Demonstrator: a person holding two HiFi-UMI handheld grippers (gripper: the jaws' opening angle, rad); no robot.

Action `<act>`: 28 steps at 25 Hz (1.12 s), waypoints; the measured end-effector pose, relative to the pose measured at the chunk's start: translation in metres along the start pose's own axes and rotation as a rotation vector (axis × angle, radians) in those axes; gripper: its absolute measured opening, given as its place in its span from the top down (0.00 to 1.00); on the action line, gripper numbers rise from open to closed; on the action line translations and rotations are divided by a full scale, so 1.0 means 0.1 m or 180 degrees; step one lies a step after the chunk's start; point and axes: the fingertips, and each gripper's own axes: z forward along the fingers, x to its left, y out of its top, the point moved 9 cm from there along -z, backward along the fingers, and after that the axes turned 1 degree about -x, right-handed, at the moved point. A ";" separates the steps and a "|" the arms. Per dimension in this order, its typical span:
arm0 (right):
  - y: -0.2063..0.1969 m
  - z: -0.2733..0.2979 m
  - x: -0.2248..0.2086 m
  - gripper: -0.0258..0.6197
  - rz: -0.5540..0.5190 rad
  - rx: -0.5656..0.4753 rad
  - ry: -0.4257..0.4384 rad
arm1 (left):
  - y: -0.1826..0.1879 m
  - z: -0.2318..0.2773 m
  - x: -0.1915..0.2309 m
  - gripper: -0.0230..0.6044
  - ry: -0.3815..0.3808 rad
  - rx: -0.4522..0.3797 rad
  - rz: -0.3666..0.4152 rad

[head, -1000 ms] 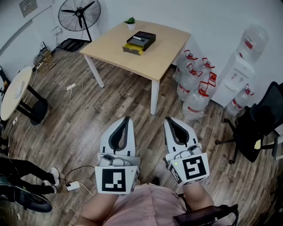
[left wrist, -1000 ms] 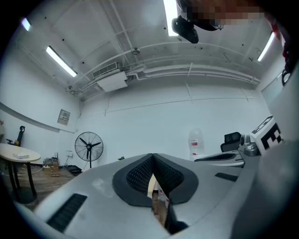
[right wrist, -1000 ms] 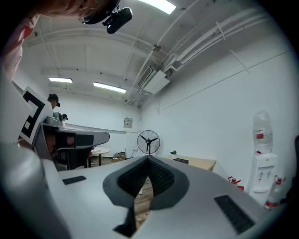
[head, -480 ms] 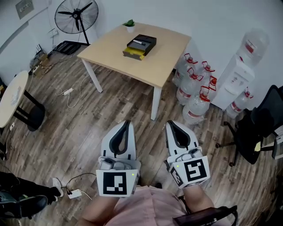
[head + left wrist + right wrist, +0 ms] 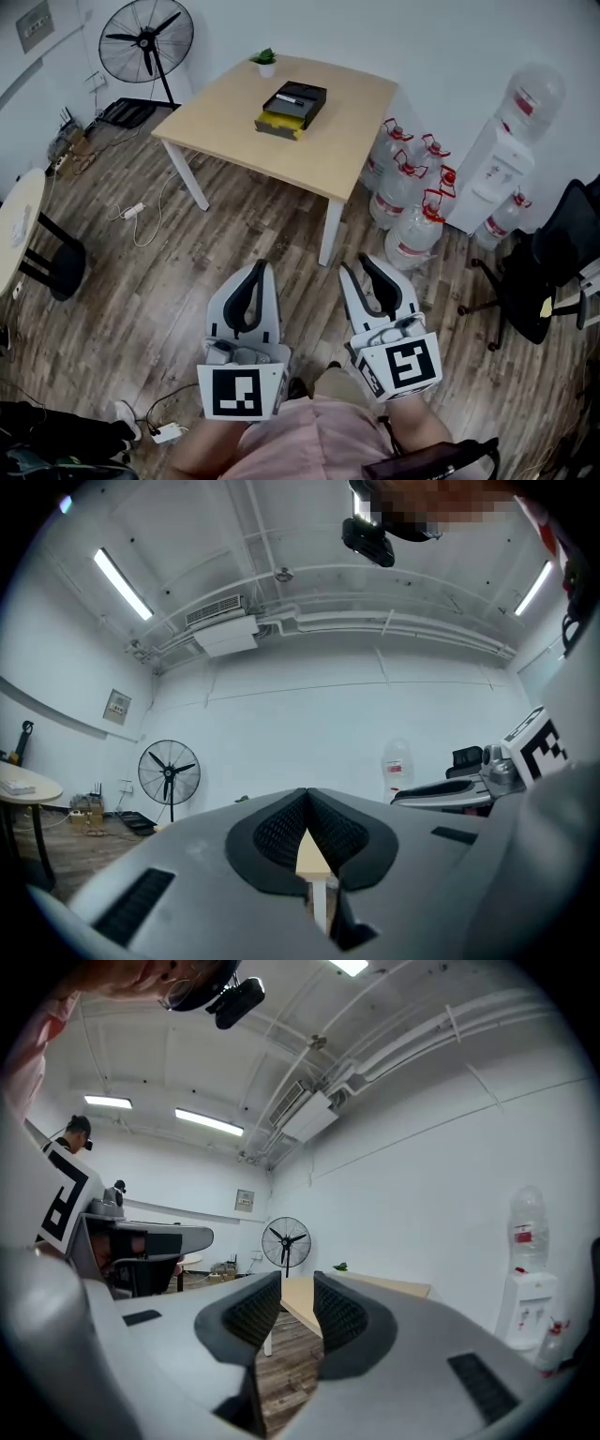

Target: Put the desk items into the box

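Note:
A black open box (image 5: 298,97) sits on the light wooden table (image 5: 347,117) far ahead, with a yellow item (image 5: 278,126) against its near side and a small potted plant (image 5: 265,62) behind it. Both grippers are held low in front of my body, well short of the table. My left gripper (image 5: 260,266) is shut and empty; its pads (image 5: 281,832) meet at the tip. My right gripper (image 5: 359,265) is open by a narrow gap with nothing in it, and between its pads (image 5: 339,1312) I see the table's edge and the floor.
A standing fan (image 5: 145,42) is at the back left. Several water bottles (image 5: 412,202) and a dispenser (image 5: 511,150) stand right of the table, with a black office chair (image 5: 553,262) further right. A round side table (image 5: 14,225) and floor cables (image 5: 131,211) lie to the left.
The view has shifted so the table and fan slid left in the frame. The right gripper's jaws have parted a little. The left gripper stays shut.

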 end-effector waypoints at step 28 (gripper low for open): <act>-0.16 2.93 -1.45 0.84 -0.0018 0.0088 0.0262 | -0.41 2.83 1.00 0.95 0.0289 0.0282 0.0113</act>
